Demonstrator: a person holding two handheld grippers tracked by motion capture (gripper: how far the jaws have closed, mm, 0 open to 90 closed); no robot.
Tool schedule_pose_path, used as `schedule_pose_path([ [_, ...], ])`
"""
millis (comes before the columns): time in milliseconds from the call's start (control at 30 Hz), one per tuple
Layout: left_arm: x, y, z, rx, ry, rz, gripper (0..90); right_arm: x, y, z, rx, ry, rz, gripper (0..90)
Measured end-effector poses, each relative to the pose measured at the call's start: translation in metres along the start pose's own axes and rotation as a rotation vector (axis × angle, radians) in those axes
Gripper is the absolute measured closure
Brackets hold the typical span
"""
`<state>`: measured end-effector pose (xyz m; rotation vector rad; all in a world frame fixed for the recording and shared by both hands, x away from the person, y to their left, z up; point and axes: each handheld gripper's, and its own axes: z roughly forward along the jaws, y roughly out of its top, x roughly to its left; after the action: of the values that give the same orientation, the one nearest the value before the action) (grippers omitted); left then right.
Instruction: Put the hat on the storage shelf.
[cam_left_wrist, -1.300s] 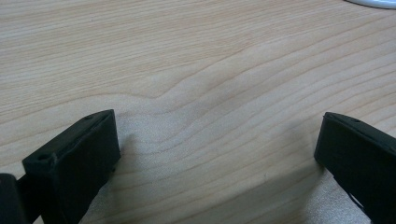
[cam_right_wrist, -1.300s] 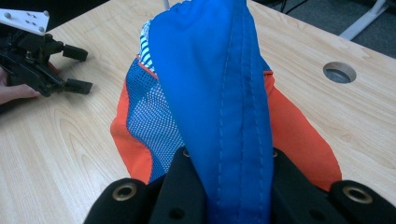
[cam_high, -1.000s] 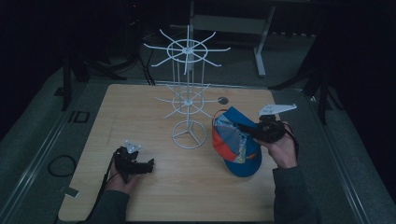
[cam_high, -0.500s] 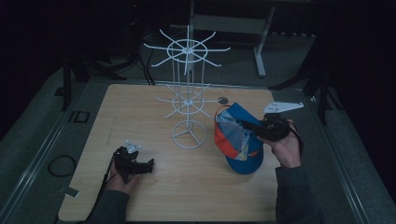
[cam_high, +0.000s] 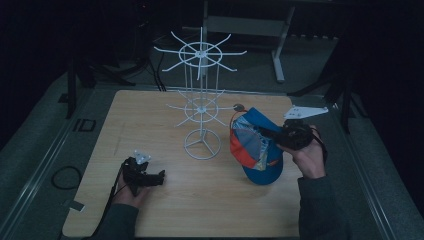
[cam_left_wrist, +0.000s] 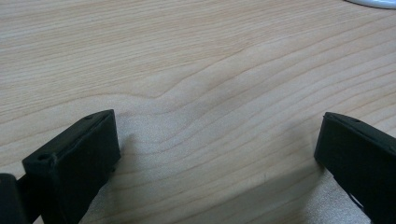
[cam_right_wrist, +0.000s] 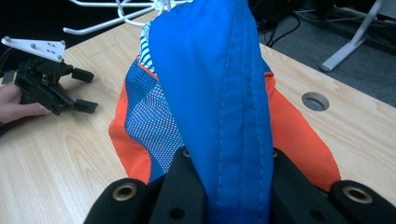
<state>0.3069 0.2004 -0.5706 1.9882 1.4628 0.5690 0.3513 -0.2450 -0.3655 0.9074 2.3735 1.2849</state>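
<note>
Right now the right tool (cam_high: 270, 134) is clamped on a blue and orange cap (cam_high: 256, 150), with blue fabric pinched between its two black jaws in the right gripper view. From the high view the cap hangs tilted off the tool just right of the white wire rack (cam_high: 201, 100), its long axis running from the upper left near the rack's lower ring down toward the person's side, where the blue brim (cam_high: 264, 171) points. Whether the brim touches the desk (cam_high: 150, 115) or hangs just above it cannot be told. In the right gripper view the blue fabric (cam_right_wrist: 219, 93) rises straight up from the jaws and hides most of what lies behind it; orange panels (cam_right_wrist: 299, 130) and blue mesh (cam_right_wrist: 149, 116) spread to either side, and the rack's upper part is cut off at the top edge.

The left tool (cam_high: 160, 176) rests low at the near left of the desk, held in the left hand (cam_high: 132, 192), well apart from the cap. Its jaws stand wide apart with bare wood grain between them in the left gripper view. A round hole (cam_right_wrist: 315, 101) in the desk sits beyond the cap. The room around the desk is too dark to make out.
</note>
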Motion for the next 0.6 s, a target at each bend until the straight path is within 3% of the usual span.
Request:
schedule_pose_path([
  [600,0.000,0.000,0.000,0.000,0.000,0.000,0.0,0.000,0.011,-0.012,-0.029,0.011,-0.014,87.8],
])
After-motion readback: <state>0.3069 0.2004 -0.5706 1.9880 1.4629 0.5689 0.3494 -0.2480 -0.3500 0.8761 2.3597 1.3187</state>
